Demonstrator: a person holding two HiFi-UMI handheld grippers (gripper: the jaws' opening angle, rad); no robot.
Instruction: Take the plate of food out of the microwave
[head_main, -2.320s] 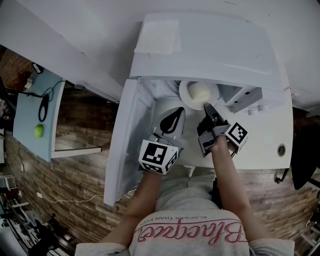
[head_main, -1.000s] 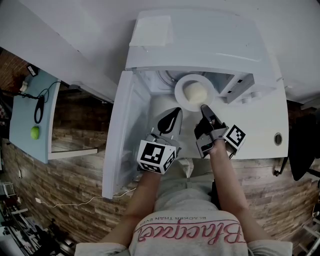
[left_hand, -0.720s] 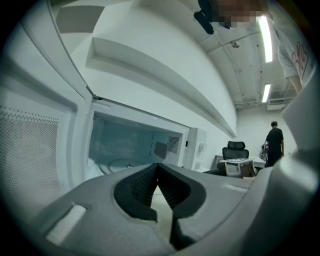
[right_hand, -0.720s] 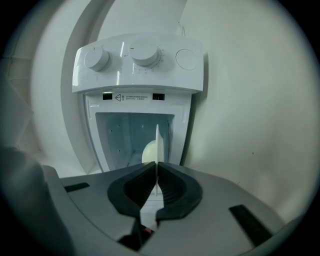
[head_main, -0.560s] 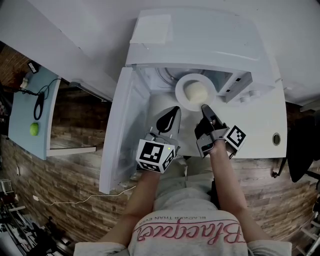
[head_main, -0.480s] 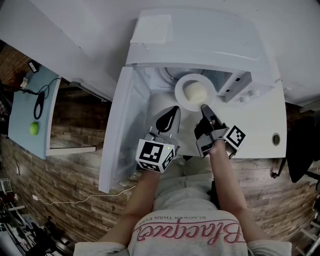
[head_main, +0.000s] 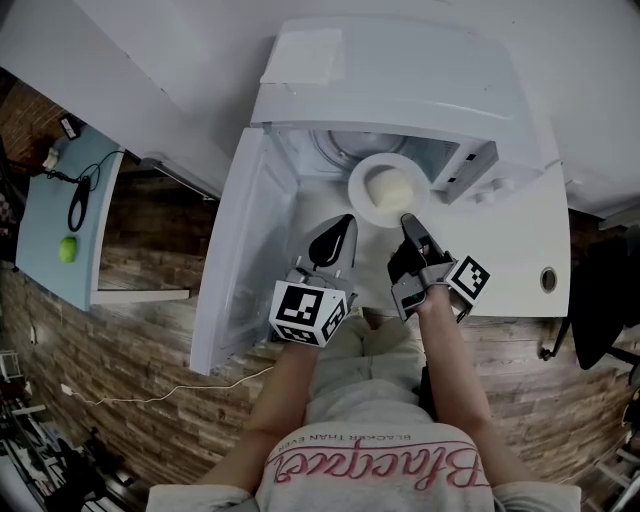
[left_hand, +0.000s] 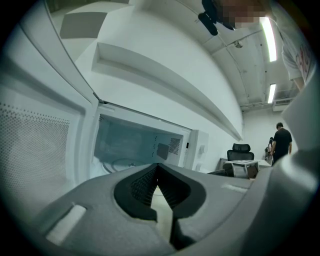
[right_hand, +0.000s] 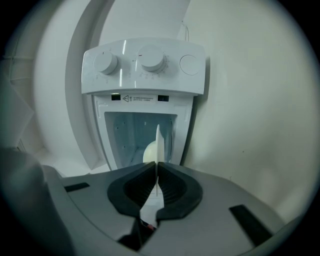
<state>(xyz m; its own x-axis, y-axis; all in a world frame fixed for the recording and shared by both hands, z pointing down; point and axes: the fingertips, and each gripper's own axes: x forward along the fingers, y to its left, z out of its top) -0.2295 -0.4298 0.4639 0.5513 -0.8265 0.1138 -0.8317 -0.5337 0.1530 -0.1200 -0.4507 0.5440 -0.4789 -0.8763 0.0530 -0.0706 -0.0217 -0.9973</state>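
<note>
The round white plate, bearing a pale rounded bun, sits at the open mouth of the white microwave. The right gripper pinches its near rim. The left gripper hangs alongside, closed and empty. By my judgement, what remains is drawing the plate clear.

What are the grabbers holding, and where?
The right gripper pinches the plate by its near rim. The left gripper holds nothing.
</note>
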